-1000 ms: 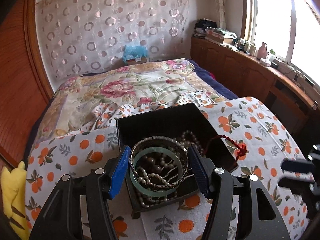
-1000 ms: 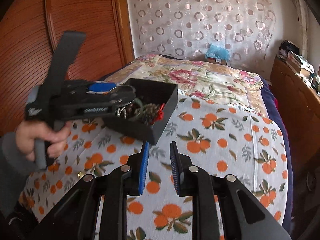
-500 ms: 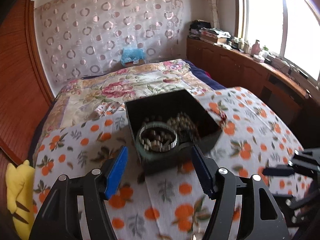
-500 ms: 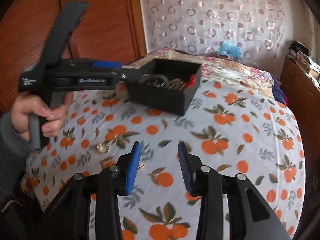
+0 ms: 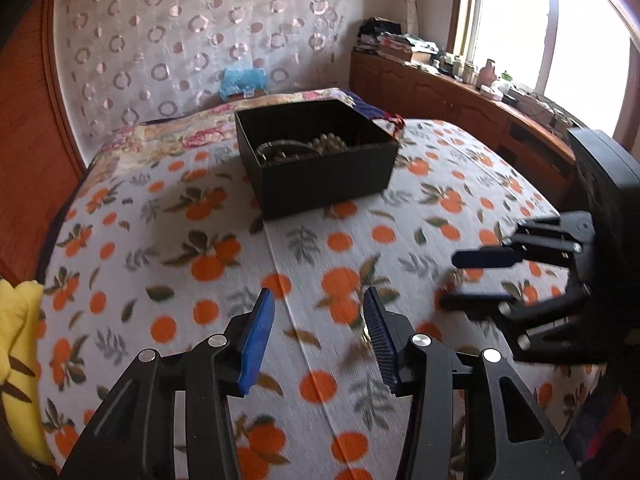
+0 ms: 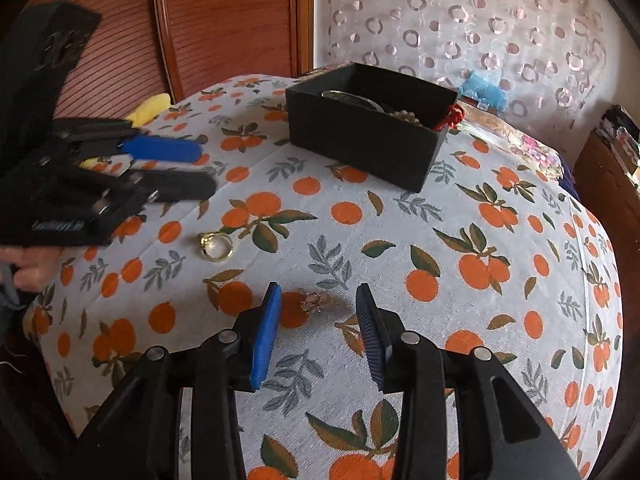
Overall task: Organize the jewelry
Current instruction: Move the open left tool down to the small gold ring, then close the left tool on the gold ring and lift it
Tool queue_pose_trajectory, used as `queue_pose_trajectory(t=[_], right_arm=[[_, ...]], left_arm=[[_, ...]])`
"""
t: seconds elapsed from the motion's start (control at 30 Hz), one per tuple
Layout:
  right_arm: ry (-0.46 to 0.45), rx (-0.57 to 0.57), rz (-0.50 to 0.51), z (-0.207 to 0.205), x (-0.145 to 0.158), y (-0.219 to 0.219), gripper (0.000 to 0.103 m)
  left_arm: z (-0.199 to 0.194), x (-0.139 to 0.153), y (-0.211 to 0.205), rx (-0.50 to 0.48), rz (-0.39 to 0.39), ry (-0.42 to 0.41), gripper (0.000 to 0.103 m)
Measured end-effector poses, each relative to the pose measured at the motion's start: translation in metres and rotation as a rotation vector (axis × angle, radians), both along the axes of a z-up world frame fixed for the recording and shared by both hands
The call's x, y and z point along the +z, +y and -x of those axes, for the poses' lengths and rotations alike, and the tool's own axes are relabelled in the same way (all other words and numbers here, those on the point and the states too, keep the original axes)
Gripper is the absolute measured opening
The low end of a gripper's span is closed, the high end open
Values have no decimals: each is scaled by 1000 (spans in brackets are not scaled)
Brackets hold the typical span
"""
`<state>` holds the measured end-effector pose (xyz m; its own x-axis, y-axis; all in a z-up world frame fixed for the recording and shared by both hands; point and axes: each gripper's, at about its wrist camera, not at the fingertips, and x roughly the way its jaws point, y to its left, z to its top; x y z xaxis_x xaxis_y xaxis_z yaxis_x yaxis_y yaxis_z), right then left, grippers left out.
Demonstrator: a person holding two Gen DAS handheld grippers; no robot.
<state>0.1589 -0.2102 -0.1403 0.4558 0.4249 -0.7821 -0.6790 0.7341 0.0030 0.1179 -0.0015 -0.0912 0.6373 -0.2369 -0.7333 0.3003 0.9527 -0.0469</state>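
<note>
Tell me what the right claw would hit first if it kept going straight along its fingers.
Probably the small pinkish trinket lying on the orange-print cloth, just ahead between the right claw's open fingers; depth is hard to judge.

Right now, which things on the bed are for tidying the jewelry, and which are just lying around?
For the job:
- black box with bracelets and beads inside
- gold ring loose on the orange-print cloth
- small pinkish piece, just ahead of the right tool
- left tool, open and empty

Just lying about:
- yellow plush toy
- blue bundle
- clutter on the window shelf
</note>
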Motion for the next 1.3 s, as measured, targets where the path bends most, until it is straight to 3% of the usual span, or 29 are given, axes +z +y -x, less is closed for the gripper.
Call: queue_pose_trajectory(t=[0.13,0.5,0.6,0.63,0.7,0.73,1.03,1.3], right_arm=[[-3,1,-6,0,0,-2,14],[-33,-33,-72,0,14,-15,14],[-39,-32,-81,0,19,-17,14],[-40,-32,-84,0,20,-18,14],[-43,-32,-84,0,22,-17,14],[-45,-32,-84,0,22,-17,14],[-65,-50,-105,-11,35,-18,14],[-93,-74,-136,-51,66,-7,14]], left_arm=[[8,-5,-5,-21,18,20,44],[10,-22,-31,-71,-39,53,44],[12,-23,-35,-70,-76,35,31],[12,-23,-35,-71,-76,33,22],[13,-22,-33,-73,-65,31,18],[14,-20,-32,-68,-61,21,10],[6,3,-17,2,-39,-43,10],[-16,28,-6,52,-24,-100,10]])
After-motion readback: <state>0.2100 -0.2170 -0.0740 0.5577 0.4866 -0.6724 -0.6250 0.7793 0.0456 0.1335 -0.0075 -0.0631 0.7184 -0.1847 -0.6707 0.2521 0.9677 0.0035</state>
